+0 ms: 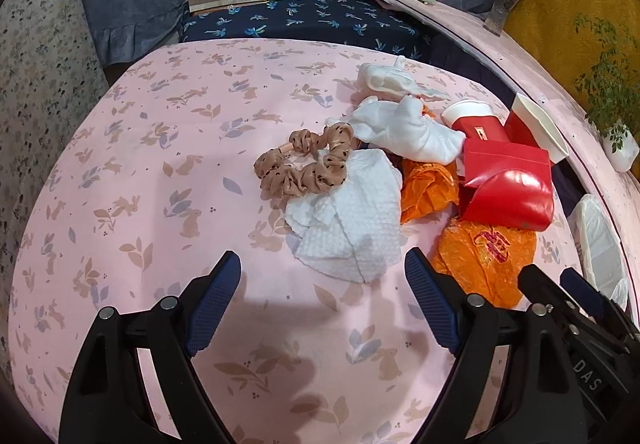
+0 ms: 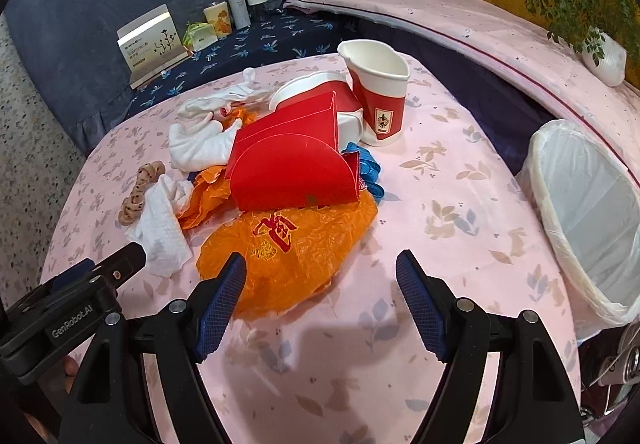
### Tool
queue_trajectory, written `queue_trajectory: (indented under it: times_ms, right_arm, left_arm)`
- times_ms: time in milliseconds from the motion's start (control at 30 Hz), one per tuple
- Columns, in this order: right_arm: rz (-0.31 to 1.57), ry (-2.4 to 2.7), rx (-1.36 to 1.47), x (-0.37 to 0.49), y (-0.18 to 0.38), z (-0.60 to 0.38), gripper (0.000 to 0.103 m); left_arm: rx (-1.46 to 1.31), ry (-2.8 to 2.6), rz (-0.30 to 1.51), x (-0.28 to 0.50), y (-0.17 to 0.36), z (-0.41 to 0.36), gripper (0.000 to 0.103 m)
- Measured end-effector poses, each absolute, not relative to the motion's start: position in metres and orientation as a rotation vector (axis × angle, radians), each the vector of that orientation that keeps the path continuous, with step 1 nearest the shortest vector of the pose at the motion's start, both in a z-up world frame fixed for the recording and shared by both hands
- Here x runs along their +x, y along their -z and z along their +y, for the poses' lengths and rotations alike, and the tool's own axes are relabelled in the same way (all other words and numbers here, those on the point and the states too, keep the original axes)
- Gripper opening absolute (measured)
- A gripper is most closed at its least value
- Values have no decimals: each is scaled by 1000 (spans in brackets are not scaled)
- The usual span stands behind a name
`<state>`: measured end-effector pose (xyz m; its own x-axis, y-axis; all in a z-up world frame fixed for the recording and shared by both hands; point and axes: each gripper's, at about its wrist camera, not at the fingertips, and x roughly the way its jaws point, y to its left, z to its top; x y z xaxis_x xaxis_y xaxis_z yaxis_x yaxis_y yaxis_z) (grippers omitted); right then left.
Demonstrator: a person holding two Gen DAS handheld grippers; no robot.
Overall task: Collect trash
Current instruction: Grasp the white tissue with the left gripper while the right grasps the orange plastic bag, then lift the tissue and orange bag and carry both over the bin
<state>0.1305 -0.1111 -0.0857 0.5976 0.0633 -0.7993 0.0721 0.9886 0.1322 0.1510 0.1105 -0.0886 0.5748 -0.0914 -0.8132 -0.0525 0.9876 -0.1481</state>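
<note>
My left claw (image 1: pixel 322 300) gapes wide above the desk (image 1: pixel 120 172), a crumpled white paper towel (image 1: pixel 352 216) just ahead of it. My right claw (image 2: pixel 320 298) is wide too, its left finger over the orange plastic bag (image 2: pixel 296 248); the lined trash bin (image 2: pixel 588 220) stands to its right.

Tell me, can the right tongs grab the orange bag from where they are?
Probably yes. The right tongs are open and empty, and the orange bag lies flat just ahead, its near edge by the left fingertip. Only the red box rests on its far edge, so the near side looks free.
</note>
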Motion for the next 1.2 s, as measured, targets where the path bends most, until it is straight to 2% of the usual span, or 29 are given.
queue_trajectory:
  times_ms: [300,433,467,500,533,567,633,700,767,833,933,1200]
  right_arm:
    - [986,11,170,154,110,-105,74]
    - [1000,-9,188,155,118,-104,65]
    - [996,-14,188,154,118,-103,63]
    - [995,-21,187,154,118,-103,59]
    - [995,-29,189,153,118,-102,54]
    - [996,-38,192,153,118,-102,51]
    - [998,-57,201,152,116,-101,40]
    - [1002,-73,208,150,115,-100,32]
    - [1001,-74,196,148,113,-98,19]
    - [1002,-89,204,143,111,-99,12]
    - [989,-94,205,133,106,-102,7]
    - [920,-74,208,108,76,-123,7]
  left_arm:
    - [-177,23,991,181,105,107,80]
    - [-187,26,1011,189,116,104,79]
    - [-181,29,1003,189,116,103,76]
    - [-176,42,999,188,116,101,69]
    - [-171,54,999,188,115,99,66]
    - [-168,70,996,187,114,97,58]
    - [-165,86,993,185,113,93,47]
    - [-187,123,1009,183,114,91,22]
    - [-204,140,1017,180,115,89,12]
    - [-196,154,1011,174,113,84,10]
    - [-185,166,997,164,108,78,8]
    - [-192,202,955,138,84,68,8]
